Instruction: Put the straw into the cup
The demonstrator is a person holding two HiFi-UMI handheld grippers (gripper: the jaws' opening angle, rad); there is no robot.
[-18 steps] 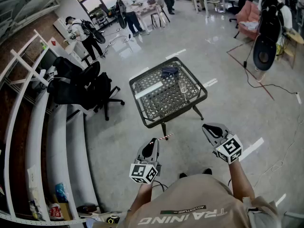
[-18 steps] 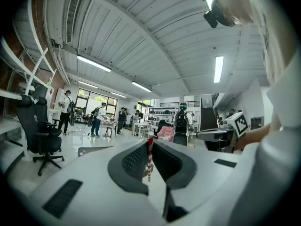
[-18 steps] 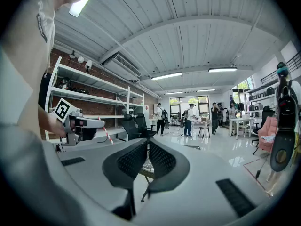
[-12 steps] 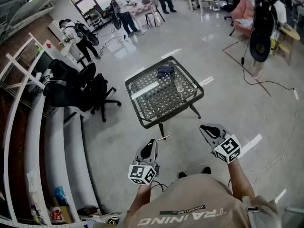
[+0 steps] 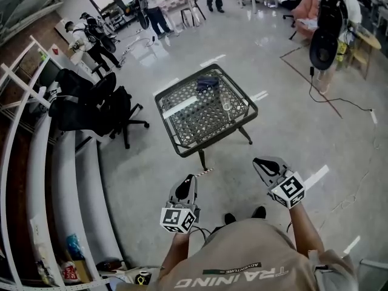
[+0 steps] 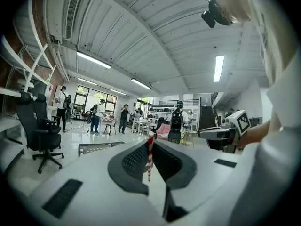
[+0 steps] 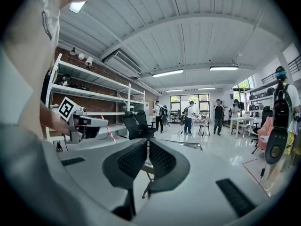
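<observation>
Between the jaws of the left gripper point(image 6: 149, 144): red-and-white striped straw point(image 6: 149, 157), pinched near one end. Jaws are nearly closed, pads pressing on it. The rest of the straw sticks out past the tips, and in the head view it angles forward and slightly right of the claw. Right gripper point(image 5: 262, 163) is beside the left at about the same reach and well apart from it. Its jaws are together with nothing between them. Both claws point forward over bare floor. Ahead of both and well apart from them: dark metal table point(image 5: 179, 147) with a mesh top. Cup point(image 5: 225, 106) is clear and upright, standing on the far-right part of that top, nowhere near the straw tip. Beyond the cup, at the table's far edge, lies a dark bundle point(image 5: 207, 82); can't tell what it is. Left of the cup, a white strip point(image 5: 180, 107) lies flat on the mesh. Further left of the left claw: black office chairs point(image 5: 91, 102), then white shelving point(image 5: 24, 96) along the wall. People point(image 5: 91, 38) stand far beyond the table.
</observation>
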